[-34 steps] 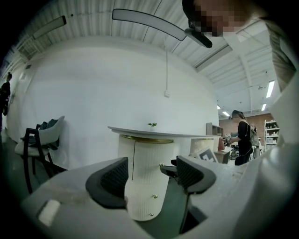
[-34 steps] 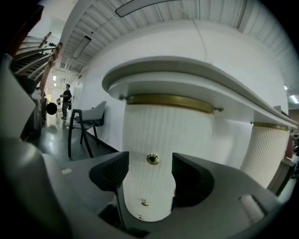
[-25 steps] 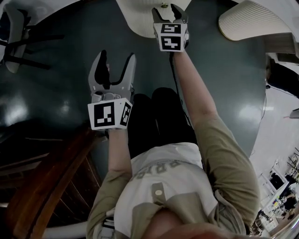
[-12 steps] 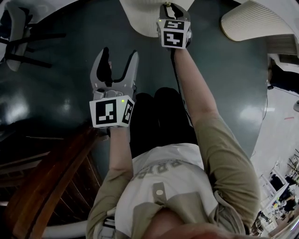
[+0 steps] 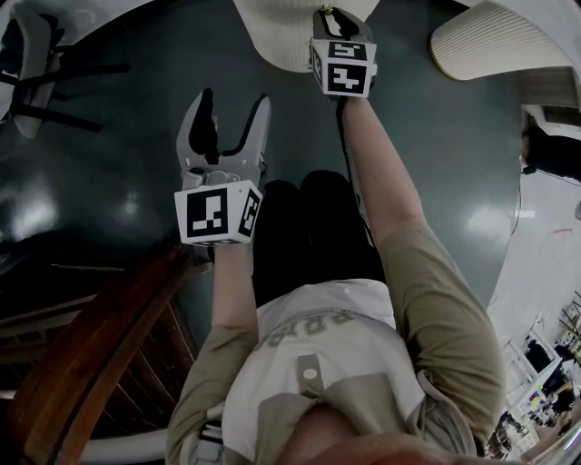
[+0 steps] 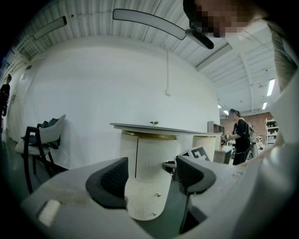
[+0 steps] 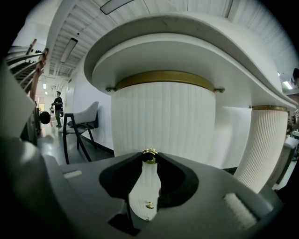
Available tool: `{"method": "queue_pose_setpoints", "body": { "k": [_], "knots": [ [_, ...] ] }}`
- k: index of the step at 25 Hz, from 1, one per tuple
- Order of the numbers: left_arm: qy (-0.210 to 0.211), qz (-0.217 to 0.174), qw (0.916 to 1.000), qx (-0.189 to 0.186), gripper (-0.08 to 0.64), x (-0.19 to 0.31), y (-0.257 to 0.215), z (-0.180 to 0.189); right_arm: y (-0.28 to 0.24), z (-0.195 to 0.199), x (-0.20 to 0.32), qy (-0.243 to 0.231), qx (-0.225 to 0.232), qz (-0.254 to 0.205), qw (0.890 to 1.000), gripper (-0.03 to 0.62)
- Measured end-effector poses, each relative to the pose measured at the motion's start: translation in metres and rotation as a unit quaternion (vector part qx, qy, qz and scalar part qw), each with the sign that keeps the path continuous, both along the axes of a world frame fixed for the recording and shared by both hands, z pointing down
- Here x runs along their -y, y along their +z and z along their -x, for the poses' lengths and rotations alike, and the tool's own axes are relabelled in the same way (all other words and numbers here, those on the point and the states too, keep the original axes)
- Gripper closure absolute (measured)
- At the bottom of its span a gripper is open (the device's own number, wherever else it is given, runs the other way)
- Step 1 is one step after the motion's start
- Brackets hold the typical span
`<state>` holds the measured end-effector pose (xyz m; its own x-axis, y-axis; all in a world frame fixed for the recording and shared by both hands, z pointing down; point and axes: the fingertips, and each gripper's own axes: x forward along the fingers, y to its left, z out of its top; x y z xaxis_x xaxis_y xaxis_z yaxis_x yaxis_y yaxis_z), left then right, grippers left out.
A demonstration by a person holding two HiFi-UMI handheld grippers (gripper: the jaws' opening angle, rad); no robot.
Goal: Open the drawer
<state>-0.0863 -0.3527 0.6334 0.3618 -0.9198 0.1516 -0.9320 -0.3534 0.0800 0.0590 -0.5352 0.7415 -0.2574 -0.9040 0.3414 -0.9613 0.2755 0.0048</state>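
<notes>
A white ribbed pedestal cabinet (image 7: pixel 163 121) under a white tabletop fills the right gripper view. A small gold knob (image 7: pixel 149 155) on its curved drawer front sits pinched between the tips of my right gripper (image 7: pixel 149 158), whose jaws have just been closing onto it. A second gold knob (image 7: pixel 149 205) shows lower down. In the head view the right gripper (image 5: pixel 334 16) reaches the cabinet (image 5: pixel 281 36) at the top. My left gripper (image 5: pixel 233 107) hangs open and empty over the dark floor, short of the cabinet (image 6: pixel 147 186), and in its own view the left gripper (image 6: pixel 150 173) holds nothing.
A second ribbed pedestal (image 7: pixel 261 144) stands to the right. A chair (image 6: pixel 44 140) is on the left by the wall. A wooden stair rail (image 5: pixel 82 363) runs at the lower left. A person (image 6: pixel 242 135) stands far right near shelves.
The right gripper's jaws went from spread apart to narrow at the cabinet front. The left gripper stayed open in about the same place.
</notes>
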Motion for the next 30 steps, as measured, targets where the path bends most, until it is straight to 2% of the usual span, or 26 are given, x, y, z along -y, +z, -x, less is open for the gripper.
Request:
{"method": "queue_pose_setpoints", "body": {
  "k": [15,30],
  "knots": [
    [0.010,-0.008,0.9999,0.007,0.230,0.016,-0.005,-0.003,0.000,-0.002,-0.050,-0.018,0.000,-0.020,1.000,0.488],
    [0.001,-0.007,1.0000,0.006,0.230,0.026,-0.004,0.001,0.000,-0.006,-0.104,-0.041,0.007,-0.017,0.999,0.489]
  ]
}}
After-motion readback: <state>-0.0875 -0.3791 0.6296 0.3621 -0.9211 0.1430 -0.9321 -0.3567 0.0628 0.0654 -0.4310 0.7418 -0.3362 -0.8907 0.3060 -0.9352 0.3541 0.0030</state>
